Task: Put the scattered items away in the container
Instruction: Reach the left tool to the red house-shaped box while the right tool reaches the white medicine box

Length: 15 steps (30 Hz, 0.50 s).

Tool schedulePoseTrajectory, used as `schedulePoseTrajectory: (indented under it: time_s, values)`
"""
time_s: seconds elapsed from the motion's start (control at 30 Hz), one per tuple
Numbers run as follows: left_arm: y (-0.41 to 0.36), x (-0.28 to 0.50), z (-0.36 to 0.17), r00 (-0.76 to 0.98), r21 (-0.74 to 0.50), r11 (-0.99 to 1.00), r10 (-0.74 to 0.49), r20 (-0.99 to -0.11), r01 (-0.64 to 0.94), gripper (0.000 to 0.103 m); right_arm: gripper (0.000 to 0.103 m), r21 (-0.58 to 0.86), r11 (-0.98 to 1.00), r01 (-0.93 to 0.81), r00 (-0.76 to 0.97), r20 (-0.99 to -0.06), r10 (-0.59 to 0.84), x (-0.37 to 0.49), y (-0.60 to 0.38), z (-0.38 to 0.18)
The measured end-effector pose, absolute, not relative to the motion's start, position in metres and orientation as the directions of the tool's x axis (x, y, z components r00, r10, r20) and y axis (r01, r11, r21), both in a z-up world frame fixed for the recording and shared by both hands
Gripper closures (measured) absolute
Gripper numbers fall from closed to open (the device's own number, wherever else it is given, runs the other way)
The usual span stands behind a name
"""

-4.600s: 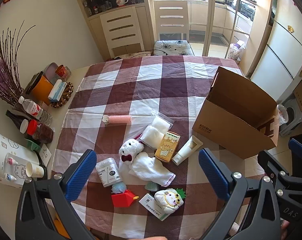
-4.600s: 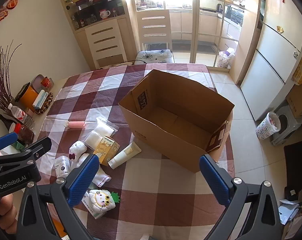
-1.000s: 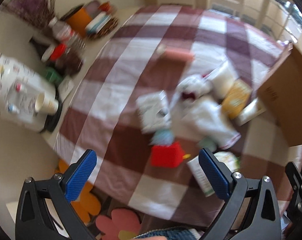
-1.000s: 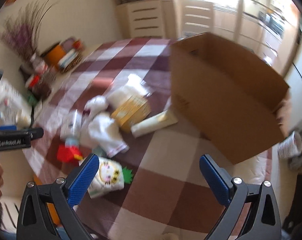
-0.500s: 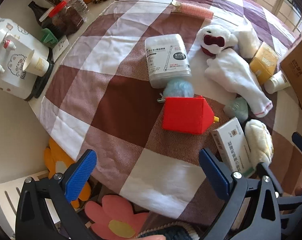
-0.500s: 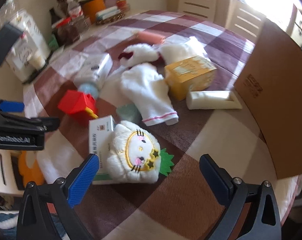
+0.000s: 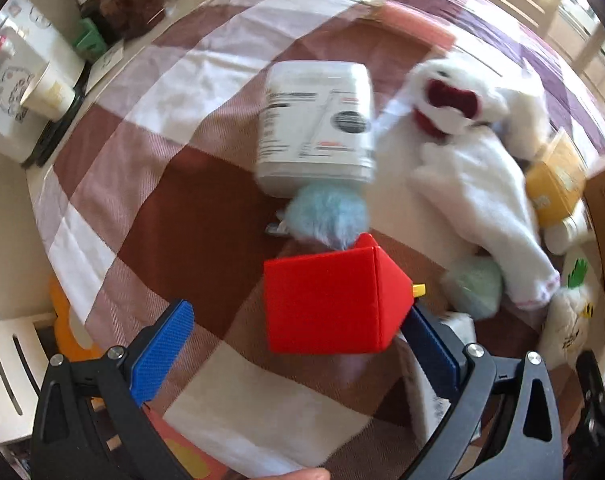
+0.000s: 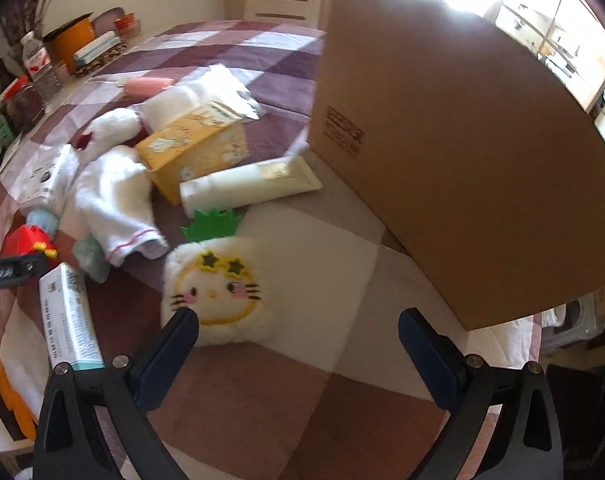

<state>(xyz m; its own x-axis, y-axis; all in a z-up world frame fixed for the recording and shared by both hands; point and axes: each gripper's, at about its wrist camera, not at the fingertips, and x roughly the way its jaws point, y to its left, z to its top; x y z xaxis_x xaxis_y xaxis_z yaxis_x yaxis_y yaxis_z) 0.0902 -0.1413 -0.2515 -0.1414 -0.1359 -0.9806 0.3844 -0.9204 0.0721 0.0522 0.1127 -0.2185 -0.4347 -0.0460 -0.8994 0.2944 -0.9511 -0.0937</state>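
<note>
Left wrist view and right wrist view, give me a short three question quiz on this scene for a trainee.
1. True or false: the left claw is shut on the red house-shaped block.
2. Which item lies nearest the right claw? A) lotion tube B) pineapple cat plush C) yellow carton
3. Fill in: the lotion tube lies between the yellow carton and the ____.

Key: 1 false, it is open around the block. 2 B. 3 cardboard box.
</note>
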Motion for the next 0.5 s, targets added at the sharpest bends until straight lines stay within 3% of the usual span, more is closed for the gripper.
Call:
schedulePoseTrajectory:
  time_s: [0.2,0.5]
  values:
    - [-0.179,0.101,-0.25,-0.116,0.161,-0.914,-0.218,-0.969,0.373,0.0,0.001,-0.088,-0.928,0.362,-0.454,-0.886,-0.093,0.065,0.095,-0.209]
    - [-0.2,0.109,-0.238,-0.153,0.185,-0.954,-0.225,-0.962,0.234,0.0,0.001,-0.068,-0.911,0.407,-0.434,-0.892,-0.127,0.068,0.081,-0.213]
